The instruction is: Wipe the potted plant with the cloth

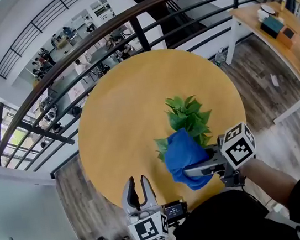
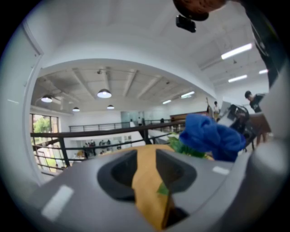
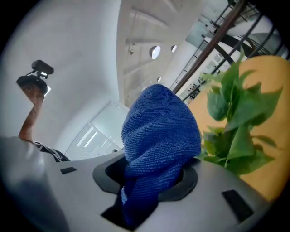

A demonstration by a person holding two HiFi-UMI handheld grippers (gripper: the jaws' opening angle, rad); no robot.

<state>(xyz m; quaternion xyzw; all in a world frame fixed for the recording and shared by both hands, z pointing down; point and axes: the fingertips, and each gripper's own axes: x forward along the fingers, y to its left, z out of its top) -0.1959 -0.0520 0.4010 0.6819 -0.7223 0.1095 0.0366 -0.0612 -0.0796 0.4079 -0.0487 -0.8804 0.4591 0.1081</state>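
A small green potted plant (image 1: 186,115) stands right of centre on the round yellow table (image 1: 118,110). My right gripper (image 1: 188,171) is shut on a bunched blue cloth (image 1: 181,152), which presses against the plant's near-left leaves and hides the pot. The right gripper view shows the cloth (image 3: 158,136) filling the jaws, with leaves (image 3: 235,115) just to its right. My left gripper (image 1: 137,183) hovers at the table's near edge, open and holding nothing, a hand's width left of the cloth. Its view shows the cloth (image 2: 210,136) and leaves (image 2: 185,147) ahead to the right.
A dark curved railing (image 1: 123,15) runs behind the table, with a lower floor and people beyond it. A wooden desk (image 1: 262,30) with small items stands at the upper right. Wood flooring (image 1: 256,84) lies between it and the table.
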